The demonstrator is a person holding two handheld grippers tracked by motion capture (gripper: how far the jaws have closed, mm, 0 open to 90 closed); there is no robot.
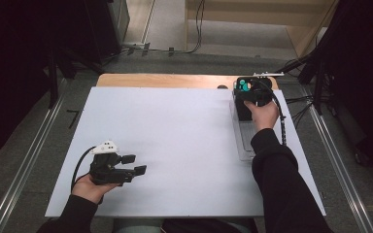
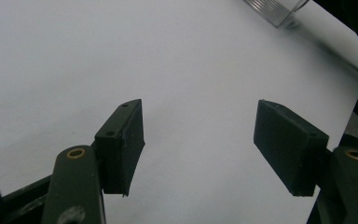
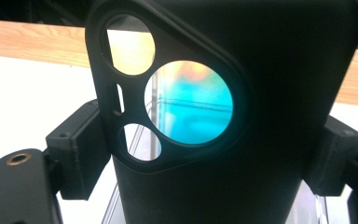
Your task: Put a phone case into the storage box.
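Note:
My right gripper [image 1: 250, 97] is shut on a black phone case [image 1: 246, 86] at the far right of the white table top [image 1: 175, 131]. In the right gripper view the phone case [image 3: 279, 93] stands upright between the jaws of the right gripper [image 3: 209, 161], its camera cut-outs facing me, one showing teal. Below it lies a clear plastic tray [image 1: 243, 141]. My left gripper [image 1: 135, 164] rests low at the near left, open, with nothing between its jaws. Bare white surface lies ahead of the left gripper [image 2: 198, 140].
A wooden strip [image 1: 165, 80] runs along the table's far edge, with a small dark object [image 1: 222, 87] on it. A corner of the clear tray [image 2: 275, 9] appears far off in the left gripper view. Cables and dark stands surround the table on the floor.

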